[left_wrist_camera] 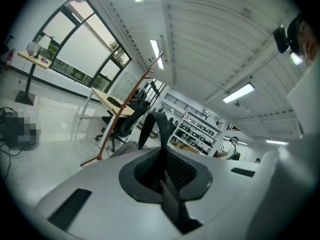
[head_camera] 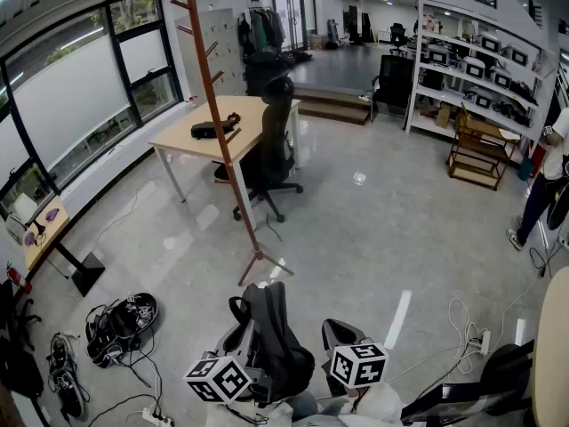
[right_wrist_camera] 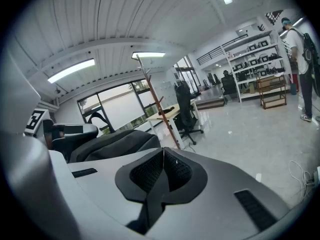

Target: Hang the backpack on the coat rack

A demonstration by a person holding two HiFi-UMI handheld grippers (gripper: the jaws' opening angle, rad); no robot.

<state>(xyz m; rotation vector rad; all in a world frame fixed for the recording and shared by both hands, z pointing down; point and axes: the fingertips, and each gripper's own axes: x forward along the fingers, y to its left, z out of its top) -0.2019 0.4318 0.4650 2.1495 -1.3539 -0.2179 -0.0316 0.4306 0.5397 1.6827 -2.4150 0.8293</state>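
Backpack (head_camera: 271, 336) hangs at 6 o'clock, coat rack (head_camera: 224, 132) at 12. Left gripper (left_wrist_camera: 162, 159) is pinched tight on a strap (left_wrist_camera: 164, 133); right gripper (right_wrist_camera: 162, 171) is clamped on a second strap (right_wrist_camera: 150, 209). We should lift level, then drop a loop over a peg (head_camera: 180, 4) without swinging.

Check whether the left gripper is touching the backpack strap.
Touching. The left gripper view shows the left gripper shut on the backpack strap, which passes between its jaws and loops up beyond them.

Bright, evenly lit; fisheye-warped edges, floor glare.
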